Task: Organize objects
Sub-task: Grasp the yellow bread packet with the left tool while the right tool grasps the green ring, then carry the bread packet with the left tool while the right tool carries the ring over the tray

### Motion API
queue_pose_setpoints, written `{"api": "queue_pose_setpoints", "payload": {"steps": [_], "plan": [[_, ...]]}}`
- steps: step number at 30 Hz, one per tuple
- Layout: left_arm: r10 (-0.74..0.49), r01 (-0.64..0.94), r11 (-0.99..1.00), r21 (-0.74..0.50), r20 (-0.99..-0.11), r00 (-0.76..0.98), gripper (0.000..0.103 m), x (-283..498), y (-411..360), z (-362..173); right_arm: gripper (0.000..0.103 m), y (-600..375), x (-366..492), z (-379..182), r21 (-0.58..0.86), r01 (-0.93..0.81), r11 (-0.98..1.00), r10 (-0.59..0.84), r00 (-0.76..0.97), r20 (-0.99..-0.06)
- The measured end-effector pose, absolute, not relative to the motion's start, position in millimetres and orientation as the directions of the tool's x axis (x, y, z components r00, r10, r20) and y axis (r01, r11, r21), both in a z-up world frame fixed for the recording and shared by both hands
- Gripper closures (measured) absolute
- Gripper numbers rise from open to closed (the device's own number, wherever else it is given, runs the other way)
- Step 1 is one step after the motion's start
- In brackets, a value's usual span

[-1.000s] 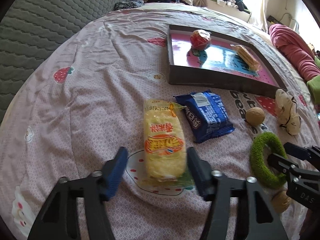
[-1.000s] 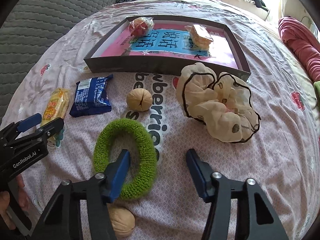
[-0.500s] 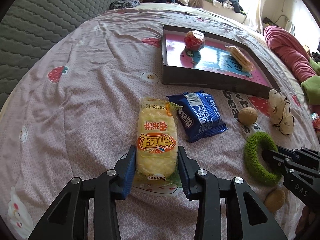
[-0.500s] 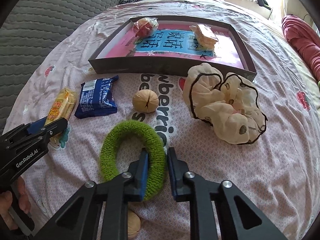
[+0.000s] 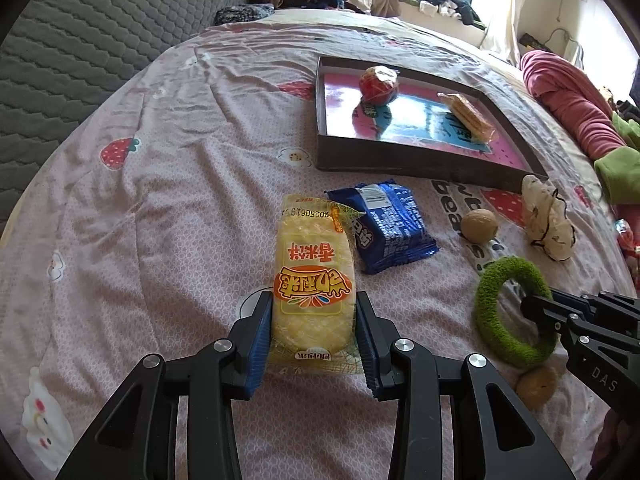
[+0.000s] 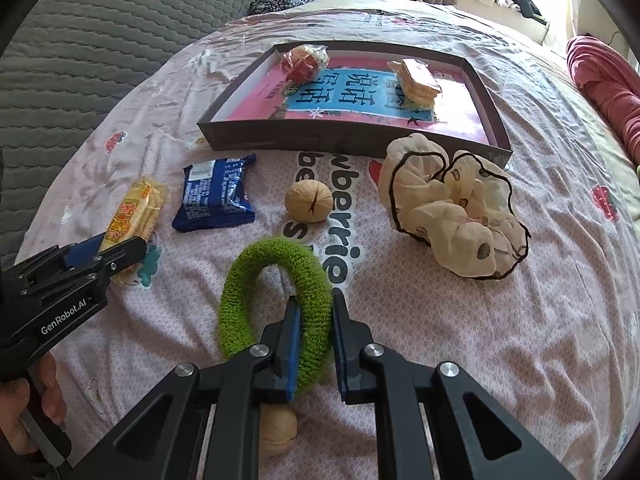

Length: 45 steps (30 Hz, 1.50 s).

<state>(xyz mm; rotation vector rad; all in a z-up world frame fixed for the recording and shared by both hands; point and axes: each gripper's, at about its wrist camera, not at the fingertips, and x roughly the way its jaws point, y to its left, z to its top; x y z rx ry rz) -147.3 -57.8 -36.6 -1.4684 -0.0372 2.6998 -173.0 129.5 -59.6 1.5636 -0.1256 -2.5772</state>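
Note:
My left gripper (image 5: 314,336) is shut on the near end of a yellow rice-cracker packet (image 5: 314,280), which lies on the bedspread; it also shows in the right wrist view (image 6: 134,212). My right gripper (image 6: 314,340) is shut on the right side of a green fuzzy hair ring (image 6: 256,280), also seen in the left wrist view (image 5: 500,320). A dark shallow box (image 6: 352,140) with a pink and blue floor stands further back and holds a red wrapped ball (image 6: 302,64) and a wafer packet (image 6: 416,80).
A blue snack packet (image 6: 216,196), a walnut (image 6: 309,202) and a cream scrunchie (image 6: 456,216) lie between the grippers and the box. A second walnut (image 6: 278,430) lies under my right gripper. A grey quilted headboard (image 5: 80,40) is at the left, pink bedding (image 5: 568,104) at the right.
Both grippers closed from wide open: the left onto the yellow packet, the right onto the green ring. Both moved slightly forward. The ring now stands tilted up off the bedspread.

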Motion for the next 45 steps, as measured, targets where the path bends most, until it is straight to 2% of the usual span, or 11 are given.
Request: {"api": "queue_pose_setpoints", "payload": {"steps": [21, 45], "plan": [[0.085, -0.075, -0.996, -0.050, -0.801, -0.593, 0.063, -124.4, -44.1, 10.0, 0.088, 133.4, -151.0, -8.2, 0.143, 0.084, -0.986, -0.165, -0.530, -0.832], [0.124, -0.137, -0.990, -0.041, -0.725, -0.677, 0.063, -86.5, -3.5, 83.5, 0.088, 165.2, -98.8, 80.0, 0.109, 0.061, -0.992, -0.122, -0.656, -0.745]]}}
